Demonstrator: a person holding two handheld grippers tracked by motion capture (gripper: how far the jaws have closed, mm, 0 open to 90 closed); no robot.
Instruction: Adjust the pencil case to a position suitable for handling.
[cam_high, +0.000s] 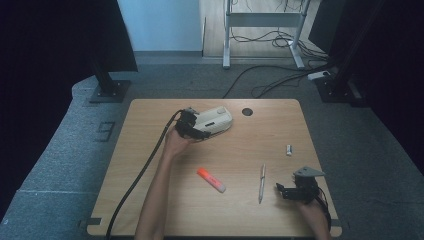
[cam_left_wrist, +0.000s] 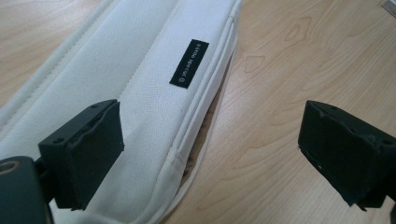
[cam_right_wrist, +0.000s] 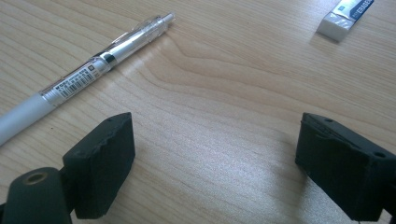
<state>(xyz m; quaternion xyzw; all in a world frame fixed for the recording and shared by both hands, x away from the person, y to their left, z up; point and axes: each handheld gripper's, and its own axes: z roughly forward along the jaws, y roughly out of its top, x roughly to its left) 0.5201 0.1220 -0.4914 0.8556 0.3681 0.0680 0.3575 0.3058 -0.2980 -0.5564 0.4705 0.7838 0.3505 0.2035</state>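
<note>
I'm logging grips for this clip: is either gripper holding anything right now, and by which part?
Nothing is held. The left gripper stands open over the edge of the white pencil case, pads not pressing it. The right gripper is open over bare table, beside the pen.

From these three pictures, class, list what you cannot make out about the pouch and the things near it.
- Pouch: its label print is too small to read in the left gripper view; whether it is open or zipped cannot be told.
- Pouch's near end, high view: hidden behind the left gripper.
- Pen: its grip end is cut off by the right gripper view's left edge.
- Eraser: cut off by that view's top edge.
</note>
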